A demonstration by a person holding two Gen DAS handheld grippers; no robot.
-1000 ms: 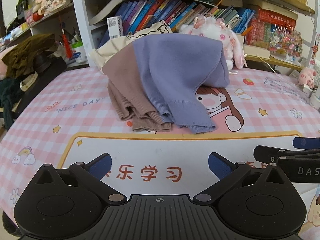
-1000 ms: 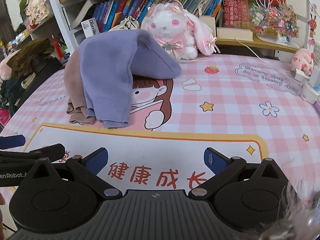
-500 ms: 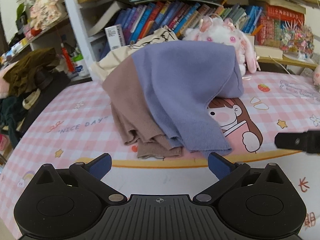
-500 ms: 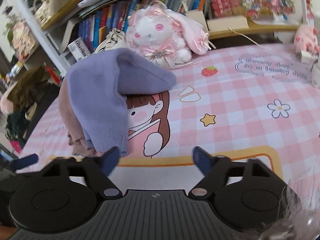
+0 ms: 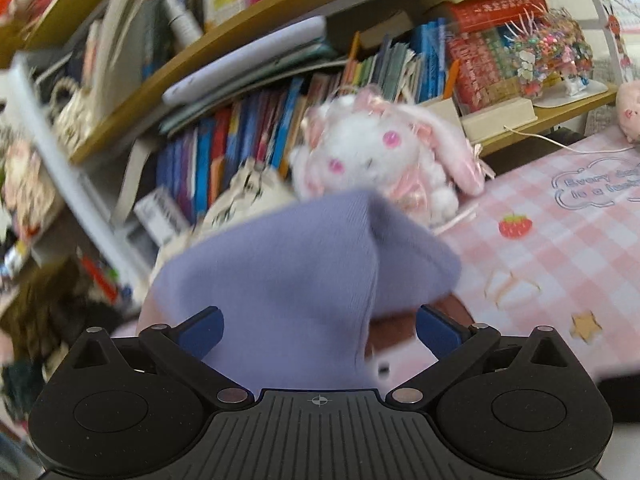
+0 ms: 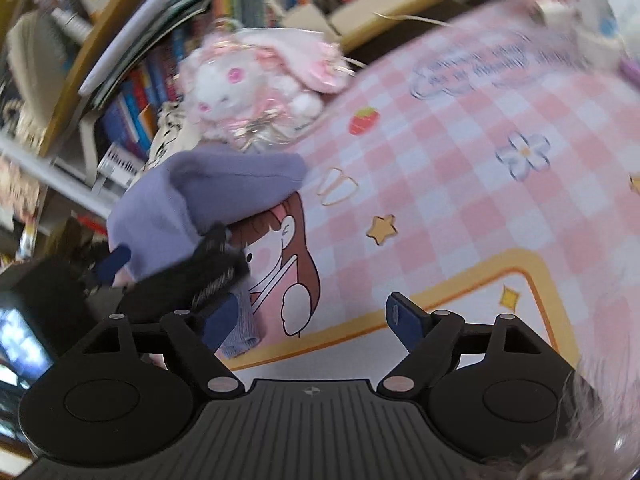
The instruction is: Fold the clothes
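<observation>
The purple sweater [image 5: 296,280] lies heaped on the pink checked mat [image 5: 560,240], just in front of the white plush rabbit [image 5: 376,156]; the left gripper [image 5: 320,330] is spread wide, the sweater's fold between its fingers, not pinched; the right gripper [image 6: 308,320] is opening, with only the mat between its fingers, to the right of the sweater, its left finger [image 6: 220,320] beside the hem; behind the rabbit stand shelves of books [image 5: 248,140].
</observation>
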